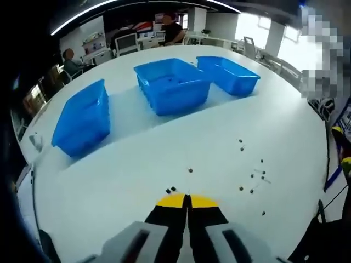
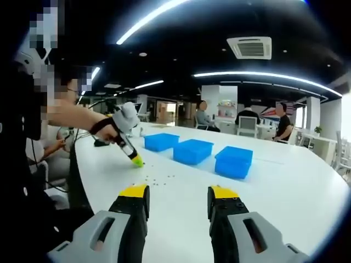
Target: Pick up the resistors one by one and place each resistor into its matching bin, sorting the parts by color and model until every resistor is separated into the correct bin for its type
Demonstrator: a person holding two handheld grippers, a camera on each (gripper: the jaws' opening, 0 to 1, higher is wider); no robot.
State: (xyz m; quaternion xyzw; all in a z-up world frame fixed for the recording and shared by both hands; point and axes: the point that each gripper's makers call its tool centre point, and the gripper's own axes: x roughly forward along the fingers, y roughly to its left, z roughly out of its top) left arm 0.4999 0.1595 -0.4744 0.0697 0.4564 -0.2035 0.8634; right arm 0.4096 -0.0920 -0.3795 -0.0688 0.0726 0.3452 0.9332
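Here the left claw is closed with nothing visible between its tips, near scattered resistors on the white tabletop; three blue bins stand farther away. The right claw is wide open, empty.

Open-plan office or lab: big white table, black ceiling with strip lights and AC vent, desks and office chairs, seated people in the background, bright windows.
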